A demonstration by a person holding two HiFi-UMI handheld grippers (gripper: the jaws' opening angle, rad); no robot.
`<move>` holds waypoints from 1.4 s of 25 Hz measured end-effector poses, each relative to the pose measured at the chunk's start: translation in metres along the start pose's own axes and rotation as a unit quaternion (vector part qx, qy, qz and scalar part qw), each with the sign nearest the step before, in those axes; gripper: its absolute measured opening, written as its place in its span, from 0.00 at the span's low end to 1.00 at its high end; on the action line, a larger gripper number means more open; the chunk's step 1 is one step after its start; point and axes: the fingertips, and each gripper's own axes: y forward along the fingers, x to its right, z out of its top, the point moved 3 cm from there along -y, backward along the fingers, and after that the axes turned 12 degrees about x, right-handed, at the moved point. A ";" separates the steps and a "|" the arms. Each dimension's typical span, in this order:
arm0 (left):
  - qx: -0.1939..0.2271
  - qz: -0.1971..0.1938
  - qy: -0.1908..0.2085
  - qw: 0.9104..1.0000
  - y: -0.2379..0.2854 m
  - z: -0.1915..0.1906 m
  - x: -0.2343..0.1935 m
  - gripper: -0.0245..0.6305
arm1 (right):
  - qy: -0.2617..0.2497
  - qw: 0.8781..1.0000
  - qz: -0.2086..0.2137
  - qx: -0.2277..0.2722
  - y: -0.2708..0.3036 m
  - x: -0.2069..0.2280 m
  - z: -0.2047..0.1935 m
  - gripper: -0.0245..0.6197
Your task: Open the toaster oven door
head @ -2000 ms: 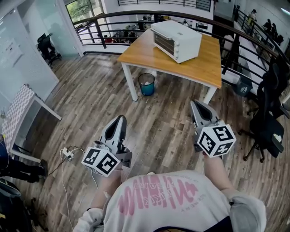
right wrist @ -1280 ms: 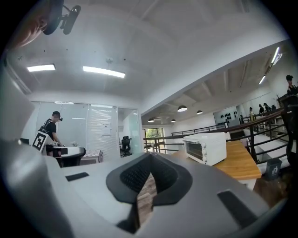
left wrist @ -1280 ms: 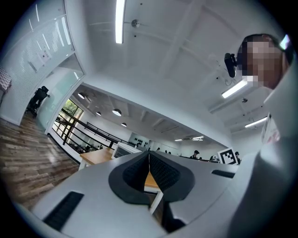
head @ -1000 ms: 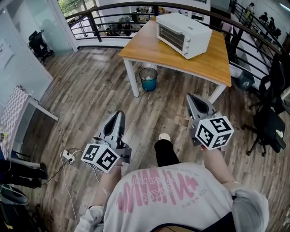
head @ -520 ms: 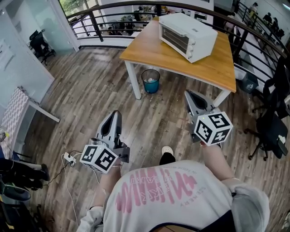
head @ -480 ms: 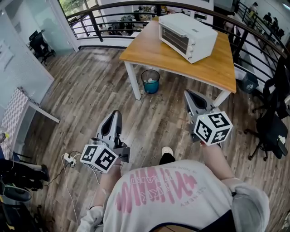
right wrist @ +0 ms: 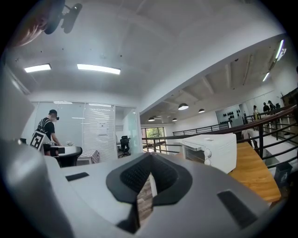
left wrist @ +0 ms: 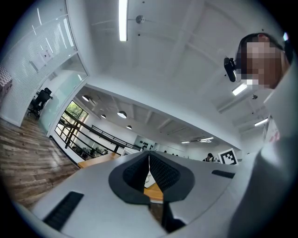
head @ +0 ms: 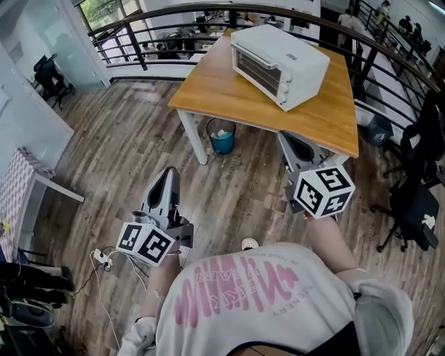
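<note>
The left hand-held gripper (head: pixel 169 174) has its jaws pressed together, with nothing between the ribbed pads (left wrist: pixel 159 171). The right hand-held gripper (head: pixel 287 138) is likewise closed and empty, its pads meeting in a thin seam. Both are held out in front of the person over the wooden plank floor (head: pixel 132 153), each with its marker cube nearest the body. In the head view the left one is over open floor. The right one's tip reaches the near edge of the bench (head: pixel 229 97), though whether it touches cannot be told. The white toaster oven (head: pixel 278 55) stands on the far part of this wooden bench, well apart from both grippers. Its glass door (head: pixel 255 69) is shut, and its knobs are at the right end of the front. A blue bin (head: pixel 222 137) sits on the floor beside the bench's left leg. A black railing (head: pixel 167 17) runs behind the bench.
</note>
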 end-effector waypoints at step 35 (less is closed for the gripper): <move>-0.006 0.020 -0.017 1.000 0.131 -0.059 -0.064 0.07 | 0.147 0.987 -0.054 -0.032 0.110 0.146 -0.071 0.05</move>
